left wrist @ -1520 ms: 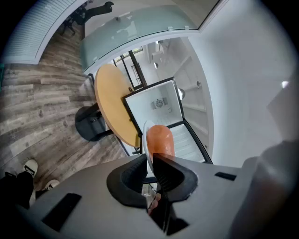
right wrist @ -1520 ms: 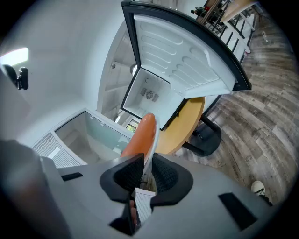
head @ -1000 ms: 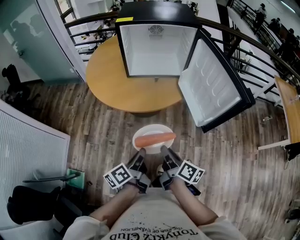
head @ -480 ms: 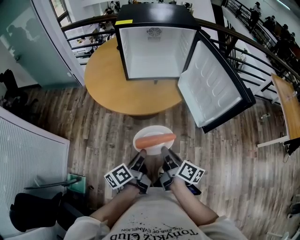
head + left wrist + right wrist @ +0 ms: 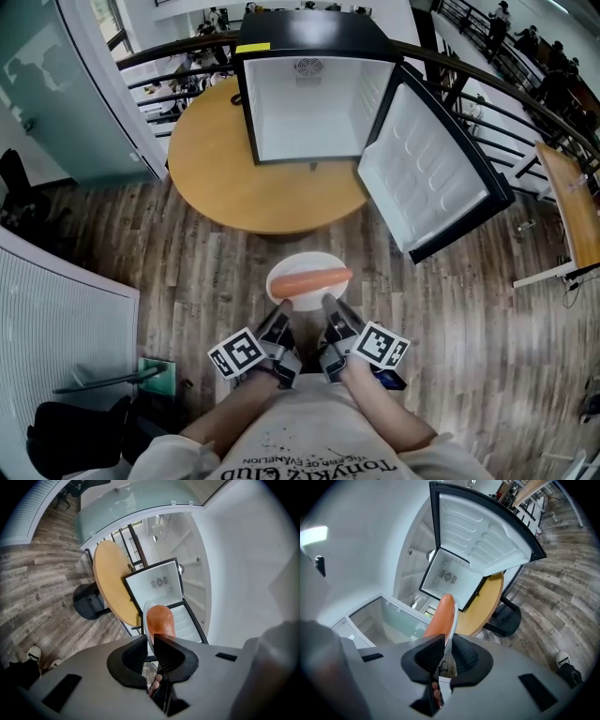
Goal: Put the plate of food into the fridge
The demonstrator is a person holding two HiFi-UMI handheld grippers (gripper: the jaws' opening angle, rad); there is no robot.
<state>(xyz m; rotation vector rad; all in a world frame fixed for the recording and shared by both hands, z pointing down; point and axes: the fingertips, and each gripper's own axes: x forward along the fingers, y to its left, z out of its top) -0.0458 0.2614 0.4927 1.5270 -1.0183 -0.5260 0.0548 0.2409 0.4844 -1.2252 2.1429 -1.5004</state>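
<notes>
In the head view, a white plate (image 5: 305,259) with a long orange food (image 5: 309,278) on it is held up in the air. It is over the wood floor (image 5: 187,272), just in front of a round desk (image 5: 225,178). The left hand-held gripper (image 5: 284,306) pinches the near rim of the plate on one side. The right hand-held gripper (image 5: 328,302) pinches it just beside that. A black fridge (image 5: 314,103) stands on the desk. Its door (image 5: 427,173) is wide open to the right, and the inside is white. The plate is not in the fridge.

In the left gripper view, the left hand-held gripper (image 5: 150,637) has its two jaws squeezed tight on the thin plate (image 5: 145,620) rim. The orange food (image 5: 159,619) sticks up past the jaws. Behind it are the open fridge (image 5: 157,585) and the desk (image 5: 110,578).

In the right gripper view, the right hand-held gripper (image 5: 448,639) is also clamped on the plate (image 5: 452,623) rim, with almost no gap. The orange food (image 5: 439,617) lies along the plate. The fridge (image 5: 450,581), its open door (image 5: 483,531) and the desk (image 5: 487,603) are farther off.
</notes>
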